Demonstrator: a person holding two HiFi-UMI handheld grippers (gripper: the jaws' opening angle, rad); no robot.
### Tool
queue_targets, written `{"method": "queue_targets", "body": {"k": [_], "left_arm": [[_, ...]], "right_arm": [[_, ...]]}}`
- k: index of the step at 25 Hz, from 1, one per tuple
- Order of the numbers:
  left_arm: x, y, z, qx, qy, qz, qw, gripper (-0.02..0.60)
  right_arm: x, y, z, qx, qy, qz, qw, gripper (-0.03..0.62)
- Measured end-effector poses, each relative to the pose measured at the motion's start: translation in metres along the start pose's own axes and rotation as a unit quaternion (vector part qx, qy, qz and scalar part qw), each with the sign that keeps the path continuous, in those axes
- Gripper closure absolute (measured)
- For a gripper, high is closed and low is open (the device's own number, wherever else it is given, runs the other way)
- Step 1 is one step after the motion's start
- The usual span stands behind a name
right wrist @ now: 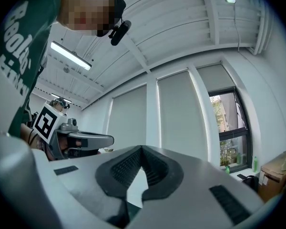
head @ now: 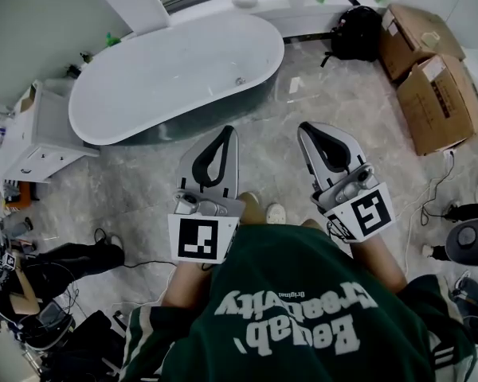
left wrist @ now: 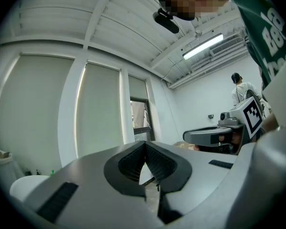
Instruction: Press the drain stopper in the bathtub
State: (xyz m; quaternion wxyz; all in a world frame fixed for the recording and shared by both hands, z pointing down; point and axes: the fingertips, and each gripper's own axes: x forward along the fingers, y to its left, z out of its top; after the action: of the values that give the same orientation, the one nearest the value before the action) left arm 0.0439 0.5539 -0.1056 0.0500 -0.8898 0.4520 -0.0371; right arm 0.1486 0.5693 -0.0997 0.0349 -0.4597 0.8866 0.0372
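Head view: the white oval bathtub sits at 11 o'clock on the marble floor. The drain stopper shows as a small metal dot inside the tub, toward its 3 o'clock end. The left gripper and right gripper are side by side at centre, pointing to 12 o'clock. Both are over the floor, short of the tub and well apart from the stopper. Both are clenched with nothing between the jaws. The person's green sweatshirt fills 6 o'clock. Cardboard boxes are at 2 o'clock, a black backpack at 1 o'clock, and a white cabinet at 9 o'clock.

Left gripper view: the left gripper is held level with its jaw tips meeting and no object inside. The right gripper shows at 3 o'clock, and another person stands behind it. Tall blinds cover the wall ahead. The stopper is not in this view.

Right gripper view: the right gripper has its jaws pressed together and is empty. The left gripper is at 9 o'clock. A window is at 3 o'clock, with a cardboard box at 4 o'clock. The stopper is not visible here.
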Motion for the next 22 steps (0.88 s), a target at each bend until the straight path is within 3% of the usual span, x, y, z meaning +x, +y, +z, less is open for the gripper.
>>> {"method": "queue_targets", "body": {"k": [10, 22], "left_arm": [[0.01, 0.004, 0.002, 0.005, -0.011, 0.001, 0.9999, 0.574], [0.054, 0.041, -0.012, 0.003, -0.012, -0.008, 0.9999, 0.574]], "right_arm": [[0.018, 0.0, -0.004, 0.001, -0.005, 0.017, 1.0, 0.582], [0.064, -0.03, -0.022, 0.004, 0.013, 0.008, 1.0, 0.583]]}}
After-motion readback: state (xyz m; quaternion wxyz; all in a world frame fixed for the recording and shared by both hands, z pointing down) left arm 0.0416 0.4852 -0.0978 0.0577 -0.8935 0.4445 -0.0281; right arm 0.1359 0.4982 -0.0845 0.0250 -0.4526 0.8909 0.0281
